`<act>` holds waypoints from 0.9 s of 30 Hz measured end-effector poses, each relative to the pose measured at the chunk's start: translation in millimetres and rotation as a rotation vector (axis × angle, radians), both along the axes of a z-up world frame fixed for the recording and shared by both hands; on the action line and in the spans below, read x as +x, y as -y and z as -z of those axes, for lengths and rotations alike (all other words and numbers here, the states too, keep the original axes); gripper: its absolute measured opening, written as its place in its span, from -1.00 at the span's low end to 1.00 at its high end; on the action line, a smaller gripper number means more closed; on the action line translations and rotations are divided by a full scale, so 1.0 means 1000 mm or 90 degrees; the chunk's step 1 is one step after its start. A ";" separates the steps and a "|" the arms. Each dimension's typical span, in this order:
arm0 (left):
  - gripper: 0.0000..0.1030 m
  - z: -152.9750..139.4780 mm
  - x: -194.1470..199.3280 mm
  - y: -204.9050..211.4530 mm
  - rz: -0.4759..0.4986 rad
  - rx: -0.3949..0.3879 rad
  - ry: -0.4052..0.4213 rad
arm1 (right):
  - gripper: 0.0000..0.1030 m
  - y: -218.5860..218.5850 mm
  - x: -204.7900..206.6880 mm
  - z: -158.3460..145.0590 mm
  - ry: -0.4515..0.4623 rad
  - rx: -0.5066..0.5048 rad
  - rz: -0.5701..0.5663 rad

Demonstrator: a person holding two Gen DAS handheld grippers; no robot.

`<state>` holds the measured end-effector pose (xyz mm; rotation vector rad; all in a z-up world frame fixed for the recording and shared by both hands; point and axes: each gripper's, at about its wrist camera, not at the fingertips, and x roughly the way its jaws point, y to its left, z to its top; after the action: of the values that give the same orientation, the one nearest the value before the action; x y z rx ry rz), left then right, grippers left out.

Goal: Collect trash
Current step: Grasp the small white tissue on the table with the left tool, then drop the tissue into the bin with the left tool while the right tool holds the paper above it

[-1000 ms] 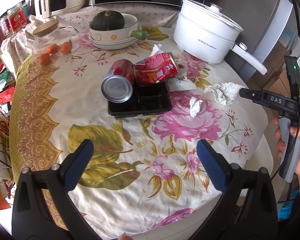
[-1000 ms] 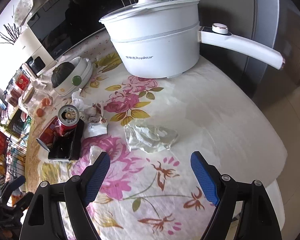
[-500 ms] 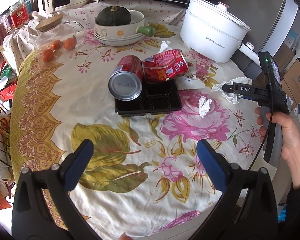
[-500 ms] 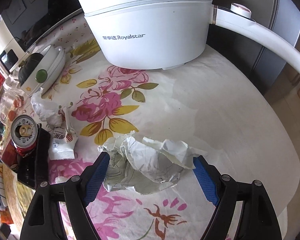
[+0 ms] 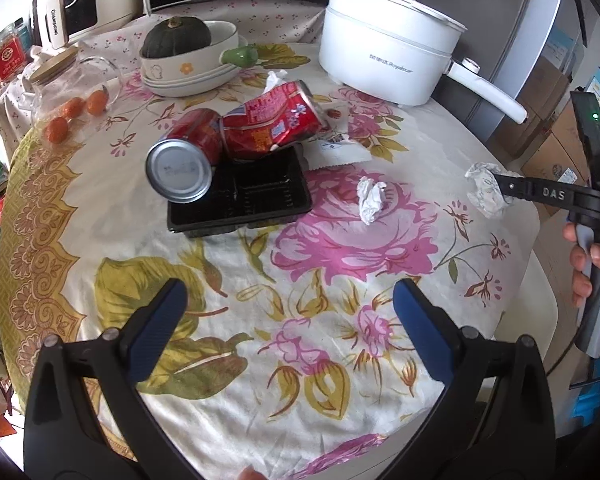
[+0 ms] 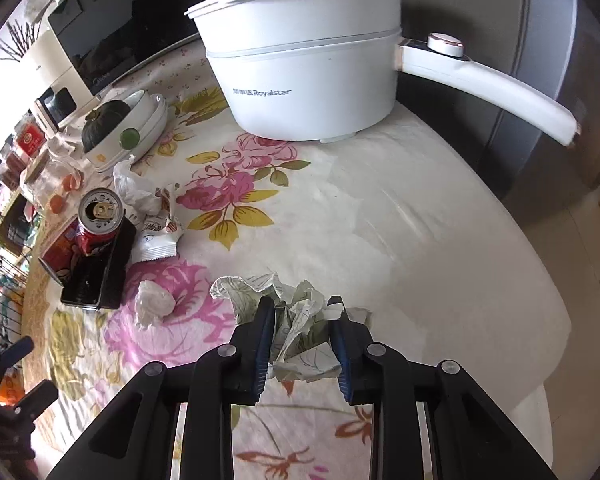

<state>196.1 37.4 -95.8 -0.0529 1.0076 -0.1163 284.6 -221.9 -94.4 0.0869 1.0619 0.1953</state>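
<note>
Paper is pinched by the just-closed right gripper (left gripper is held open, empty); loose folds could be torn free when lifted.

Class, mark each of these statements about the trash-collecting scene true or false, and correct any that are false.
1. The right gripper is shut on the crumpled paper. True; its fingers have just been closing on it.
2. The left gripper holds a can. False: it is open and holds nothing.
3. Two red cans lie on the black tray. True.
4. The white pot has no lid. False: its lid is on.
5. The dark squash lies on the tablecloth. False: it sits in a white bowl.
</note>
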 end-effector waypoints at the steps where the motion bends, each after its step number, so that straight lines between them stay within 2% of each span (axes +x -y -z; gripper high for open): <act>1: 0.98 0.001 0.000 0.006 0.009 0.001 0.005 | -0.46 0.007 -0.011 -0.005 0.001 0.008 0.006; 4: 0.94 0.006 0.004 0.028 0.039 0.010 0.025 | -0.46 0.033 -0.043 -0.016 -0.005 0.034 0.032; 8: 0.45 0.017 0.020 0.047 0.068 0.000 0.036 | -0.46 0.061 -0.082 -0.024 -0.010 0.016 0.051; 10: 0.38 0.025 0.029 0.052 0.075 -0.010 0.036 | -0.46 0.072 -0.097 -0.026 -0.014 0.001 0.063; 12: 0.31 0.033 0.037 0.057 0.078 -0.013 0.036 | -0.46 0.083 -0.108 -0.028 -0.018 0.021 0.074; 14: 0.17 0.041 0.044 0.059 0.072 -0.016 0.032 | -0.46 0.089 -0.114 -0.031 -0.014 0.039 0.073; 16: 0.06 0.045 0.053 0.058 0.063 -0.038 0.031 | -0.46 0.093 -0.119 -0.032 -0.011 0.028 0.068; 21: 0.00 0.050 0.071 0.057 0.023 -0.063 0.040 | -0.46 0.105 -0.125 -0.024 -0.026 0.011 0.069; 22: -0.07 0.050 0.073 0.058 0.018 -0.060 0.043 | -0.46 0.109 -0.126 -0.022 -0.029 0.008 0.072; 24: -0.36 0.050 0.076 0.061 0.013 -0.049 0.045 | -0.46 0.115 -0.128 -0.019 -0.035 0.007 0.079; 25: -0.58 0.051 0.076 0.062 0.020 -0.053 0.043 | -0.46 0.118 -0.129 -0.018 -0.036 0.005 0.082; 27: -0.58 0.049 0.070 0.066 0.028 -0.048 0.041 | -0.46 0.122 -0.131 -0.019 -0.034 0.004 0.086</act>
<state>265.6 -28.8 -145.2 -0.0955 0.9407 -0.1954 153.9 -343.5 -75.6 0.1699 1.1052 0.0738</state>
